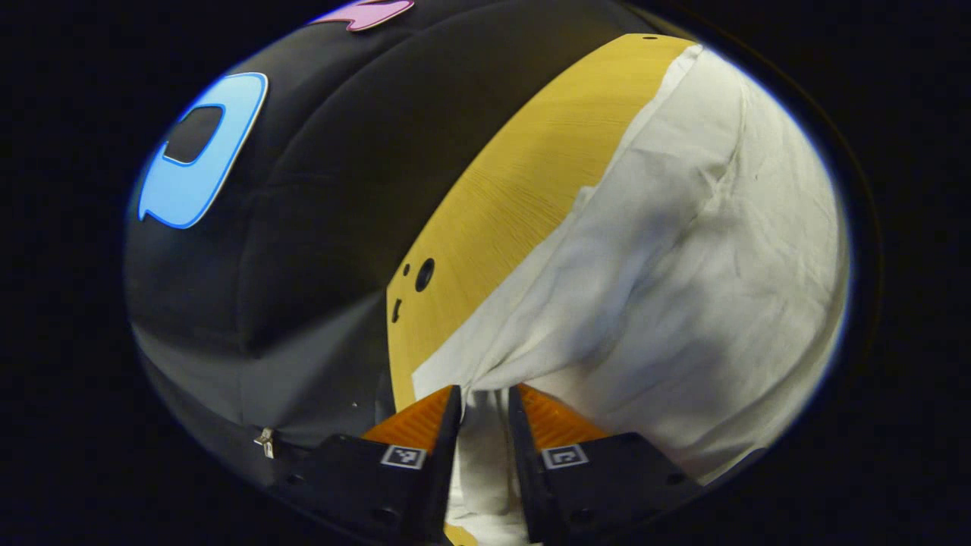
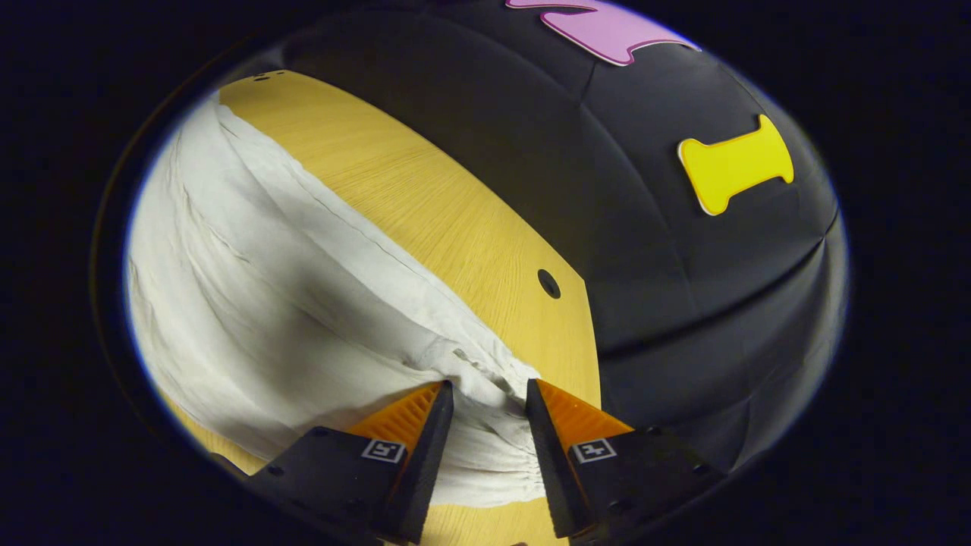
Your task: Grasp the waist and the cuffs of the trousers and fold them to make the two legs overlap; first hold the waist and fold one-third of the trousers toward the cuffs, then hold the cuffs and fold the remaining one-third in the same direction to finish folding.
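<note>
White trousers (image 1: 683,250) lie across a yellow wooden table (image 1: 516,189). In the left gripper view my left gripper (image 1: 485,398) is shut on a pinch of the white cloth near the table's edge, and the fabric rises in a taut fold from the fingertips. In the right gripper view the trousers (image 2: 250,303) stretch away to the left. There my right gripper (image 2: 489,394) is shut on the gathered, elastic-looking waist edge (image 2: 493,447), which bunches between the fingers. Creases fan out from both grips.
The table (image 2: 425,205) has small round holes (image 2: 548,283) near its rim, and more such holes (image 1: 423,274) show in the left gripper view. Beyond the table's edge hangs the black booth wall (image 2: 683,265). Bare wood lies between the trousers and that edge.
</note>
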The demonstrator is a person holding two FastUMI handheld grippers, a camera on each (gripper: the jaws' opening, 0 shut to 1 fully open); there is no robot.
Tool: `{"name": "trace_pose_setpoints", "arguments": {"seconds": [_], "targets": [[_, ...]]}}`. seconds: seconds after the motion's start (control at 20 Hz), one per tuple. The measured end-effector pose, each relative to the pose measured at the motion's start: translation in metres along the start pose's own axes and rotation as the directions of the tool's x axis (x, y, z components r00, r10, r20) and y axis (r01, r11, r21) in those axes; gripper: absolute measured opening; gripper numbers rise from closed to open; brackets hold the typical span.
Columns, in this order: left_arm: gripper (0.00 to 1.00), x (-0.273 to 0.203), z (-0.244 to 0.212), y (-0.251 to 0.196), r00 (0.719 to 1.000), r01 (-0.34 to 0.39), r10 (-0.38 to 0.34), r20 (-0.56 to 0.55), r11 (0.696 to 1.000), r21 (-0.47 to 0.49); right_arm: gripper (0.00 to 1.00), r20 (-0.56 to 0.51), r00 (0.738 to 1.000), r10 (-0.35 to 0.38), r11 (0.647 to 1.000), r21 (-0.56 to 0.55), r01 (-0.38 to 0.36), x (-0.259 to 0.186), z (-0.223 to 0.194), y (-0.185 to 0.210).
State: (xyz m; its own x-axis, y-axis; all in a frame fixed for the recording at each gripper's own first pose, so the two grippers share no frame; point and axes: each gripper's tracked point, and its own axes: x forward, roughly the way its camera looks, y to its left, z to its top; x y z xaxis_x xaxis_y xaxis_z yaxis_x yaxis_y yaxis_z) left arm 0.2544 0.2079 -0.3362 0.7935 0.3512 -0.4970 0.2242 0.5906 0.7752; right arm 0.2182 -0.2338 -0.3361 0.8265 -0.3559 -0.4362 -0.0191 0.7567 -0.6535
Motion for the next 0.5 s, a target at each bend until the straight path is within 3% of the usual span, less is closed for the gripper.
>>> {"name": "trace_pose_setpoints", "arguments": {"seconds": [0.05,0.1,0.15,0.25,0.4,0.5], "targets": [[0.63,0.001,-0.003,0.006,1.000,-0.011,0.011,0.006,1.000,0.007,0.80,-0.012,0.999,-0.030,0.999,0.020,0.030,-0.006,-0.001,-0.011],[0.73,0.000,-0.003,0.008,1.000,-0.017,0.017,0.008,1.000,0.011,0.94,-0.016,1.000,-0.027,0.998,0.049,0.028,-0.007,-0.004,-0.013],[0.82,-0.002,-0.005,0.013,1.000,-0.027,0.027,0.006,1.000,0.012,0.99,-0.019,1.000,-0.018,0.996,0.087,0.020,-0.008,-0.003,-0.014],[0.98,-0.008,-0.008,0.014,1.000,-0.022,0.022,0.004,1.000,-0.009,0.98,-0.010,0.999,-0.042,0.986,0.162,0.043,-0.024,0.002,-0.025],[0.97,-0.017,-0.015,0.018,1.000,-0.025,0.024,-0.006,0.998,-0.052,0.98,0.002,0.999,-0.041,0.958,0.284,0.039,-0.050,0.008,-0.030],[0.97,-0.026,-0.020,0.022,1.000,-0.031,0.030,-0.008,0.996,-0.089,0.98,-0.006,1.000,0.002,0.915,0.403,0.001,-0.067,0.009,-0.024]]}}
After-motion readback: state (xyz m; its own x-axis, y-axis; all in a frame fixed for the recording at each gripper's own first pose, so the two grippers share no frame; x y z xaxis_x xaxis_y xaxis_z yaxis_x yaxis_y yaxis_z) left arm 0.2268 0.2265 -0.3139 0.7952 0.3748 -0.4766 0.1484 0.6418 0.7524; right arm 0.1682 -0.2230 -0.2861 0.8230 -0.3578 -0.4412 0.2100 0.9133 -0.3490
